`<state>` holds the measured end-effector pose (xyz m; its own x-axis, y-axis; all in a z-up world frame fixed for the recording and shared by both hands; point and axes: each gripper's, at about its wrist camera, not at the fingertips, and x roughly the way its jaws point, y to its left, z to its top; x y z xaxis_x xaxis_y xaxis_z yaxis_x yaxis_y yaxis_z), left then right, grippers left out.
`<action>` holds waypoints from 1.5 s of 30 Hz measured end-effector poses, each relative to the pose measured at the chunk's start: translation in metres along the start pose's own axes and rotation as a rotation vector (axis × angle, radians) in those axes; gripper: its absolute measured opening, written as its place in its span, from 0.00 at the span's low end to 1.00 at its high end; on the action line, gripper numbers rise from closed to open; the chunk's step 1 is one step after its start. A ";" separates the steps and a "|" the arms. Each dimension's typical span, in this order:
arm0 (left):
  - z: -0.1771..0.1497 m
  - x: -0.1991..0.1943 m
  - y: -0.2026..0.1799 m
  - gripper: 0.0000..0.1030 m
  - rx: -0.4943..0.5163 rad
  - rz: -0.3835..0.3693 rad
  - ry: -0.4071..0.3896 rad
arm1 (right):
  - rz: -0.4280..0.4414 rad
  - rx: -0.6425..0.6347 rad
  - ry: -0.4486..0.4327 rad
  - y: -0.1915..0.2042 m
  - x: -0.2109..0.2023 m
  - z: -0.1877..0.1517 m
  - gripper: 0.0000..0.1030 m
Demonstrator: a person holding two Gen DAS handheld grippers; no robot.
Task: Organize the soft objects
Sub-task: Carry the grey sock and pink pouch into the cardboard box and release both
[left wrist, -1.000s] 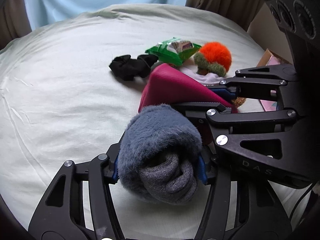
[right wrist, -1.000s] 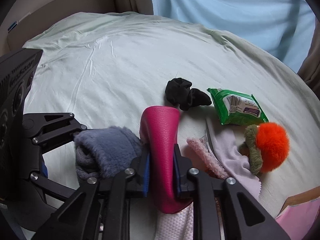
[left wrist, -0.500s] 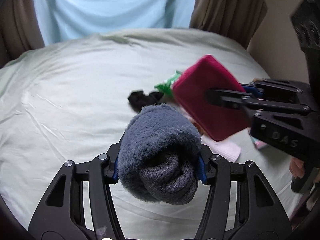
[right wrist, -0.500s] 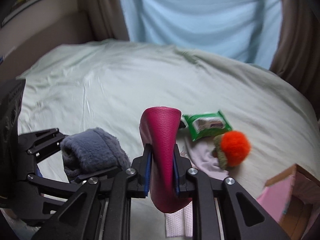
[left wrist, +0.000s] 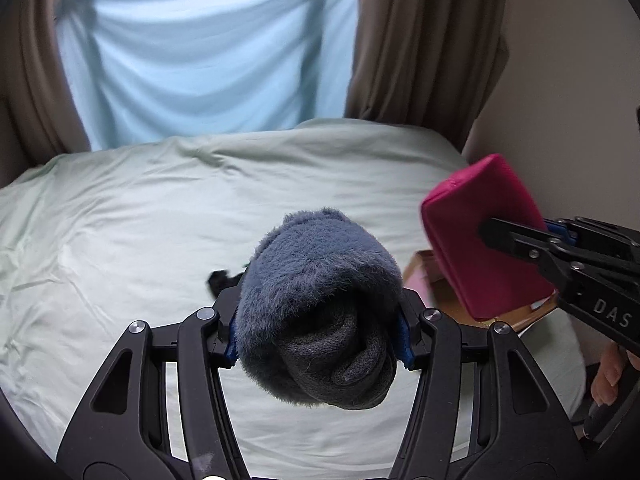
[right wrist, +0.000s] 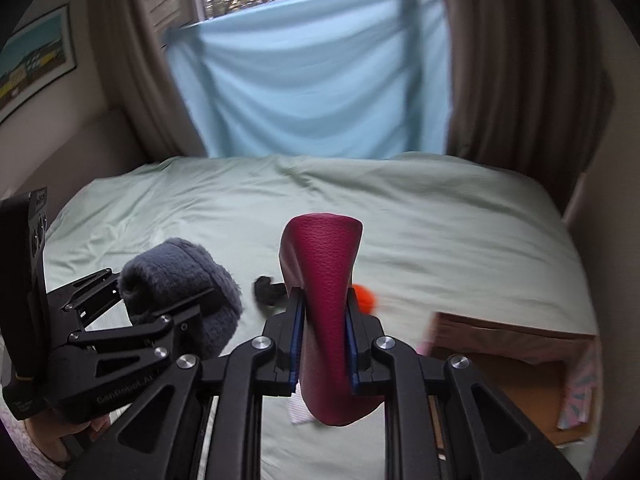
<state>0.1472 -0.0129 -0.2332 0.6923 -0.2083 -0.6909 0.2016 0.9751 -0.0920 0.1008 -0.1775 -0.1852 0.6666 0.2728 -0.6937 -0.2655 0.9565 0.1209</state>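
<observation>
My left gripper (left wrist: 318, 338) is shut on a rolled grey fuzzy sock (left wrist: 316, 304) and holds it above the bed; the sock also shows in the right wrist view (right wrist: 180, 280). My right gripper (right wrist: 322, 336) is shut on a magenta leather pouch (right wrist: 324, 300), held up in the air; the pouch shows at the right of the left wrist view (left wrist: 484, 240), above an open cardboard box (left wrist: 436, 284). A black sock (right wrist: 266, 290) and an orange pom-pom toy (right wrist: 366, 298) lie on the bed behind the pouch.
The pale green bed sheet (right wrist: 400, 208) fills both views. The cardboard box (right wrist: 516, 356) with pink contents sits at the bed's right edge. A blue cloth (right wrist: 312, 92) and brown curtains hang behind the bed. A white cloth piece (right wrist: 298, 412) lies under the pouch.
Both grippers have risen well above the bed with their loads. The right gripper has carried the pouch rightward over the cardboard box. The items on the bed now look smaller and mostly hidden.
</observation>
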 end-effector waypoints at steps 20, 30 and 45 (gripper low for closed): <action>0.006 0.093 -0.240 0.51 0.108 -0.050 0.199 | -0.098 0.180 0.137 -0.222 -0.040 -0.043 0.16; -0.024 0.184 -0.275 0.52 0.183 -0.037 0.365 | -0.076 0.336 0.253 -0.277 0.020 -0.087 0.16; -0.049 0.218 -0.280 1.00 0.300 0.024 0.415 | -0.042 0.420 0.443 -0.301 0.080 -0.112 0.27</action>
<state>0.2074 -0.3273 -0.3929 0.3783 -0.0789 -0.9223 0.4214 0.9018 0.0957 0.1556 -0.4549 -0.3566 0.2931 0.2513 -0.9225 0.1121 0.9491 0.2942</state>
